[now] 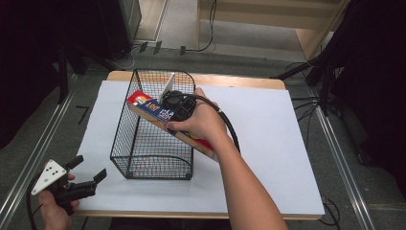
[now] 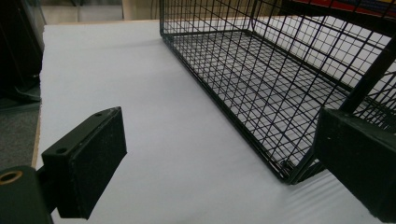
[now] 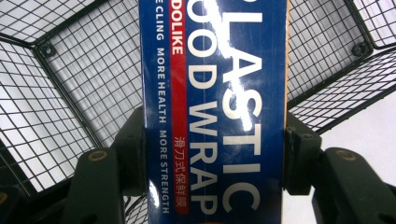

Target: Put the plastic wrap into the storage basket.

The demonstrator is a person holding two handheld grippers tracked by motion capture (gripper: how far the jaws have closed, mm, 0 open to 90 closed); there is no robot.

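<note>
A long blue and red plastic wrap box (image 1: 155,113) (image 3: 215,107) lies slantwise over the black wire basket (image 1: 143,139), its far end above the basket's inside. My right gripper (image 1: 178,111) (image 3: 215,158) is shut on the box, one pad pressed on each long side. The basket (image 3: 65,79) lies below and behind the box. At the table's near left corner my left gripper (image 1: 88,170) (image 2: 219,154) stands open, nothing between its pads, pointing at the basket's near corner (image 2: 289,175).
White paper (image 1: 268,143) covers the wooden table (image 1: 230,79). The basket stands left of the middle. Cables and stand legs lie on the floor beyond the table, and a metal rail (image 1: 33,158) runs along the left side.
</note>
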